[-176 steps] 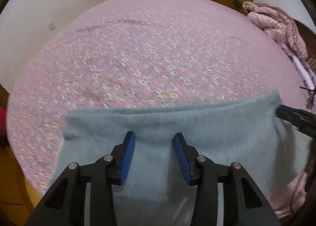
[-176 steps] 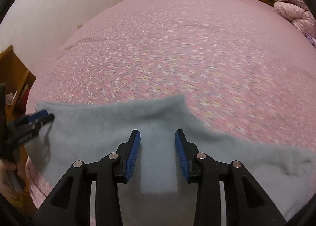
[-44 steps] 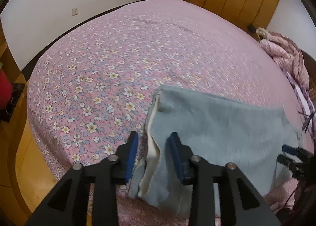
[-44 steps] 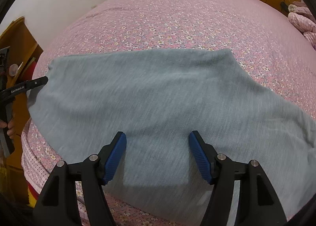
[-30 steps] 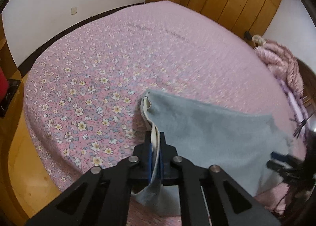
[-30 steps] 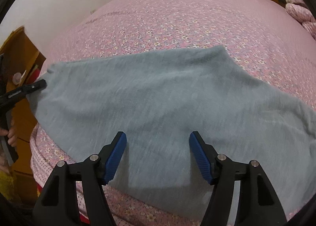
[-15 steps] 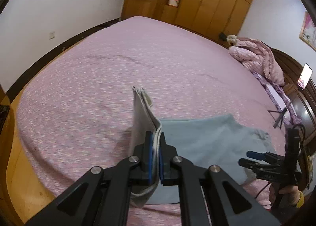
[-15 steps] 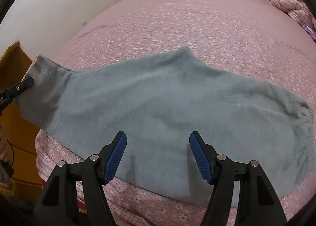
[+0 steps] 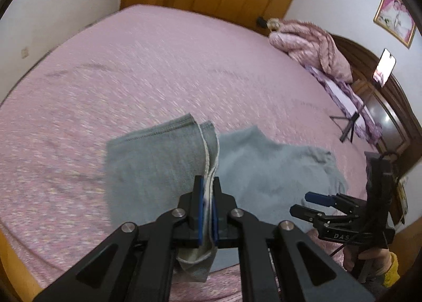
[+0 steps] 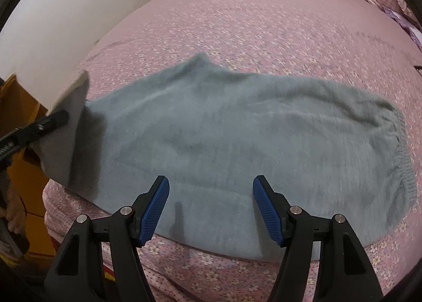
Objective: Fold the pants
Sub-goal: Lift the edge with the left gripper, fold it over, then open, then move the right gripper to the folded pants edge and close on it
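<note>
Item: grey pants [image 10: 237, 138] | Place: near edge of pink flowered bed [image 10: 263, 25] | Look: soft knit, flat, ribbed waistband at right, left end lifted with pale lining showing | left gripper [image 9: 208, 207]: jaws clamped on lifted hem | right gripper [image 10: 211, 207]: jaws apart, holding nothing, over near edge of pants

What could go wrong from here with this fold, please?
The left gripper pinches only a thin edge of the pants, so the cloth might slip out mid-carry. The right gripper hovers open and pins nothing, so the pants could drag across the bed and crease.
</note>
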`<action>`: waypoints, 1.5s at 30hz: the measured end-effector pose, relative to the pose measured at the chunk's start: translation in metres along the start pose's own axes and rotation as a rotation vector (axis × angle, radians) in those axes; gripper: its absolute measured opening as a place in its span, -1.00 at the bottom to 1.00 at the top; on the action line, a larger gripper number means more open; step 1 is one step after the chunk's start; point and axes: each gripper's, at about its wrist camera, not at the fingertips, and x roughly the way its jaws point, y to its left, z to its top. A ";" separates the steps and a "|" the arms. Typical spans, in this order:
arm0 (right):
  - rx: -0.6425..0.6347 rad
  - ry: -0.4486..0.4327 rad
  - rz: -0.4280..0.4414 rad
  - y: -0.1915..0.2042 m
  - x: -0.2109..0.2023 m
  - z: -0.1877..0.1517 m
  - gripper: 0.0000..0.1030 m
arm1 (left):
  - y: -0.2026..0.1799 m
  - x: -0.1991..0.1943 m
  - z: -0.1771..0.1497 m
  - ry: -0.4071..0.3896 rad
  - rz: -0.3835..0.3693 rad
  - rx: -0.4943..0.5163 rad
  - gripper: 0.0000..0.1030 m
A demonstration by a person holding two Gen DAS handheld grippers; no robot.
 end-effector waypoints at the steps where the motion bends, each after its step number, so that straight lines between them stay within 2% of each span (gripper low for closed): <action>1: 0.003 0.003 -0.002 -0.002 0.000 -0.001 0.33 | -0.001 0.007 -0.001 0.018 -0.008 0.001 -0.91; 8: 0.012 0.020 -0.005 -0.008 0.007 -0.004 0.33 | -0.013 0.059 -0.008 0.136 -0.008 0.036 -0.90; 13: 0.002 0.021 -0.014 -0.007 0.009 -0.008 0.33 | -0.013 0.076 -0.012 0.171 0.003 0.033 -0.88; 17: 0.005 0.018 -0.010 -0.008 0.011 -0.007 0.33 | -0.014 0.078 -0.012 0.175 -0.001 0.036 -0.67; 23: 0.005 0.016 -0.008 -0.009 0.011 -0.008 0.34 | -0.024 0.068 -0.015 0.162 0.019 0.062 -0.26; 25: 0.005 0.017 -0.010 -0.007 0.010 -0.008 0.34 | -0.022 0.060 -0.016 0.150 0.023 0.061 -0.19; 29: 0.003 0.021 -0.017 -0.008 0.011 -0.007 0.35 | -0.013 0.041 -0.017 0.122 0.073 0.056 0.02; 39: 0.004 0.044 -0.042 0.002 0.013 0.004 0.35 | 0.040 0.009 -0.026 0.085 0.196 -0.066 0.09; 45: -0.027 0.045 0.003 0.023 0.009 0.019 0.35 | 0.068 0.002 -0.032 0.075 0.246 -0.125 0.11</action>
